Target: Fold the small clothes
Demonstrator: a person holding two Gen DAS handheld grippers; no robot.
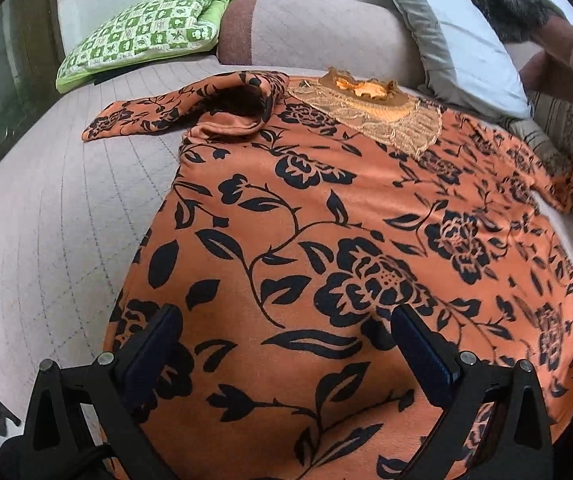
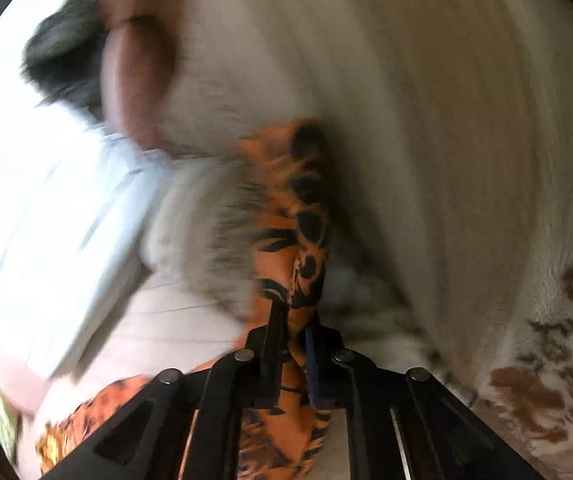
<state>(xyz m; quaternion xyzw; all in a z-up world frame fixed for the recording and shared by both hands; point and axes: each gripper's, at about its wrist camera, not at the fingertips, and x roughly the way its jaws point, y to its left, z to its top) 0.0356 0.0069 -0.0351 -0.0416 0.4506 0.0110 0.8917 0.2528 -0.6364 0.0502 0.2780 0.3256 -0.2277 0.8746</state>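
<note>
A green checked cushion lies at the far left corner of the bed, against the padded headboard; the bed has a pale quilted cover. An orange top with black flowers lies spread flat across the middle and right of the bed, neck toward the headboard; a lace patch sits at its neck. Its left sleeve is bent across the cover, pointing to the left edge of the bed. The left hand-held gripper hangs over the near hem of the top; its two fingers are spread wide apart with nothing between them. A grey-edged white pillow leans at the far right of the bed; a dark furry thing sits just beside it. The right sleeve reaches to the right edge of the bed.

The right wrist view is very blurry; the right hand-held gripper has its fingers pressed together, pinching a bunched strip of the orange top; a pale furry blanket fills the space behind it.
</note>
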